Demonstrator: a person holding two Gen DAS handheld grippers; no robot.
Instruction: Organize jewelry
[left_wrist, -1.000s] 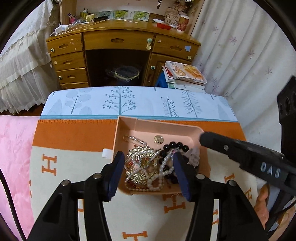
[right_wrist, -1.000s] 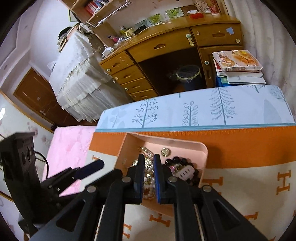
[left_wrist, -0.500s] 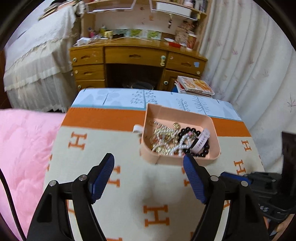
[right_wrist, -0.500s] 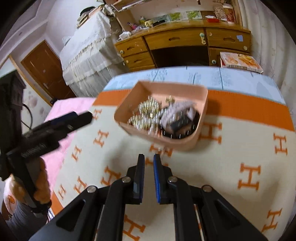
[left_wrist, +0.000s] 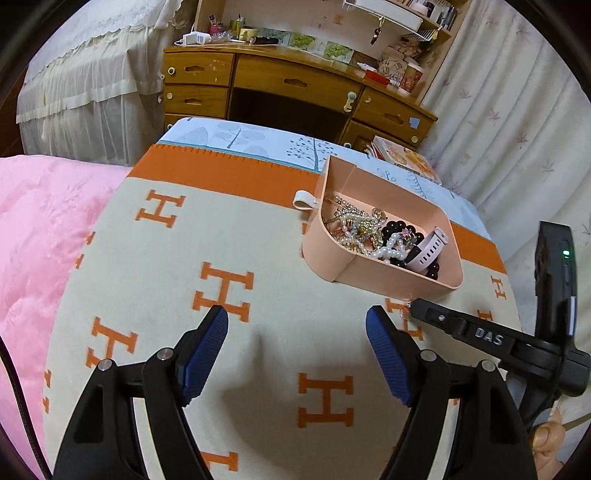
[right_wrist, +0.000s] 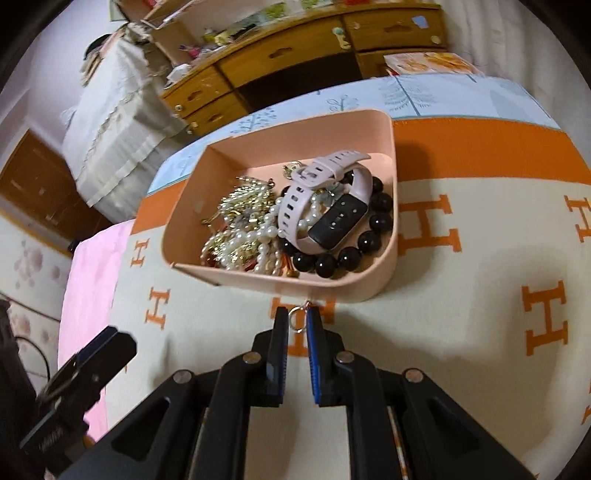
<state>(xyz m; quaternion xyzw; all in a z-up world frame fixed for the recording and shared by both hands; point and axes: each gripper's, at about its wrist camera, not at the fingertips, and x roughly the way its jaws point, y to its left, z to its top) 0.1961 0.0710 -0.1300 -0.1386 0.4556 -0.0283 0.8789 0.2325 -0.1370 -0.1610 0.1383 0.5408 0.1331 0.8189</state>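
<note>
A pink tray (left_wrist: 382, 278) sits on the orange-and-cream blanket (left_wrist: 236, 236), ahead and to the right of my left gripper (left_wrist: 297, 332). That gripper is open, with nothing between its blue pads. The tray (right_wrist: 392, 155) holds a pale pink watch (right_wrist: 325, 171), a black bead bracelet (right_wrist: 371, 223), pearls (right_wrist: 258, 236) and gold pieces (right_wrist: 240, 206). Just in front of the tray's near wall, my right gripper (right_wrist: 297, 321) is shut on a small metal ring (right_wrist: 295, 319). The right gripper's tip (left_wrist: 413, 306) also shows in the left wrist view.
A pink quilt (left_wrist: 44, 221) lies along the blanket's left side. Beyond the bed stand a wooden desk (left_wrist: 295, 81), a stack of books (left_wrist: 402, 158) and a white curtain (left_wrist: 517, 110). A white tab (left_wrist: 304, 199) pokes out by the tray's left wall.
Both grippers have pulled back from over the tray toward the near part of the blanket. The left jaws opened wider. The right gripper now shows a small ring between its tips.
</note>
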